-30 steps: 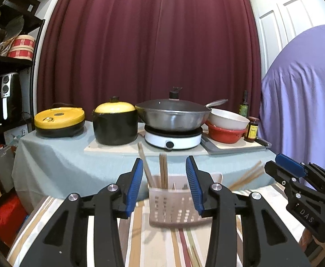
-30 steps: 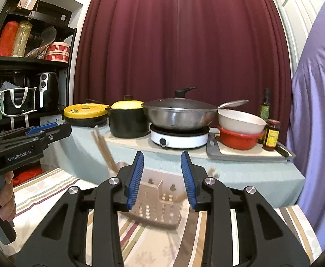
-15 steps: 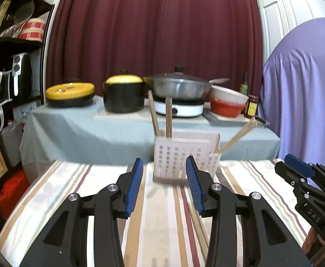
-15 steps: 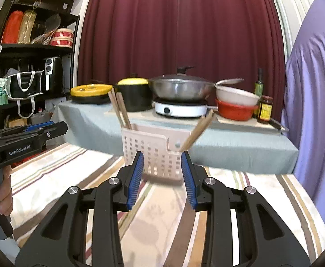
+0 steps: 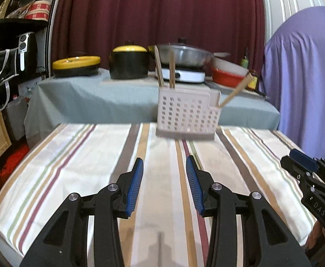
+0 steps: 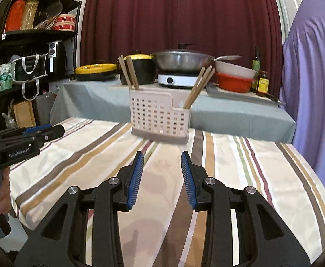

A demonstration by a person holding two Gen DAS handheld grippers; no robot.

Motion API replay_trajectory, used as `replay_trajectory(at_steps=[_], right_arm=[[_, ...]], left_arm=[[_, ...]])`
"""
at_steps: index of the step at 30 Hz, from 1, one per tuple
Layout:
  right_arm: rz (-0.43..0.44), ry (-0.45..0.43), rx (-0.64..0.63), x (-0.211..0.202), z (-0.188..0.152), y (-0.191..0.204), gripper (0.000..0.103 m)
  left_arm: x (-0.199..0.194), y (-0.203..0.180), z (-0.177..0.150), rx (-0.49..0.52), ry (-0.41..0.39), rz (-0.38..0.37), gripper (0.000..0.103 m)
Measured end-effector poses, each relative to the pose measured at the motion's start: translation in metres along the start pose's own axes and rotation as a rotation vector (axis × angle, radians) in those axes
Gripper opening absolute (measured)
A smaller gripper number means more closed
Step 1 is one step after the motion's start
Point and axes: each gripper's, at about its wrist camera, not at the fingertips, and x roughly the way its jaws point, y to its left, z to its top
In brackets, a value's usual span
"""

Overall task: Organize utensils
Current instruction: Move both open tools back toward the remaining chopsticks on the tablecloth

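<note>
Striped tablecloth (image 5: pixel 77 155) in cream, tan, brown and maroon covers the near work surface; dark red curtain (image 6: pixel 180 11) closes off the back.

Left gripper (image 5: pixel 164 184): blue-padded jaws parted, nothing between them, only cloth below. Right gripper (image 6: pixel 162 178): same, jaws apart and empty. Each shows at the edge of the other's view, the left one with a hand (image 6: pixel 2 191) on its grip.

Utensil caddy (image 6: pixel 160 116), pale perforated plastic, stands upright on the cloth ahead of both grippers, well apart from the fingertips, near the far edge of the striped surface. Taller section on its left, lower section on its right.

Chopsticks: one pair (image 6: pixel 130 73) stands in the taller section, leaning slightly left; another bundle (image 6: pixel 199 86) in the lower section leans out to the right.

Behind: grey-green covered table (image 5: pixel 91 98) carrying a yellow-lidded flat cooker (image 5: pixel 75 65), black pot with yellow lid (image 5: pixel 129 62), lidded wok (image 6: pixel 182 61) on a white burner, stacked white and red bowls (image 6: pixel 234 76), two bottles (image 6: pixel 259 75). Black shelving (image 6: pixel 37 33) at left; purple drape (image 5: pixel 302 73) at right.
</note>
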Motion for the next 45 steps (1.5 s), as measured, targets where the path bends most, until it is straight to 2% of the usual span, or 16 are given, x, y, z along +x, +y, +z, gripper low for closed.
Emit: replay_trajectory(at_steps=[5,14,21,35,40,45], right_arm=[[-0.005,0.022,0.005,-0.009,-0.02,0.0,0.034],[-0.031,0.038,0.035,-0.024,-0.045,-0.012,0.034],[-0.032,0.029,0.067,-0.028,-0.05,-0.023,0.034],[-0.018,0.029,0.099,-0.027,-0.055,-0.03,0.034],[-0.016,0.029,0.096,-0.028,-0.055,-0.029,0.034],[-0.013,0.029,0.091,-0.028,-0.053,-0.026,0.034]], left_arm=[[0.0,-0.01,-0.027,0.011,0.049,-0.022,0.04],[0.007,-0.033,-0.052,0.006,0.098,-0.058,0.04],[0.015,-0.055,-0.069,0.051,0.145,-0.07,0.04],[0.029,-0.068,-0.085,0.084,0.216,-0.054,0.04],[0.032,-0.065,-0.086,0.08,0.226,-0.042,0.027],[0.03,-0.068,-0.087,0.102,0.218,-0.048,0.026]])
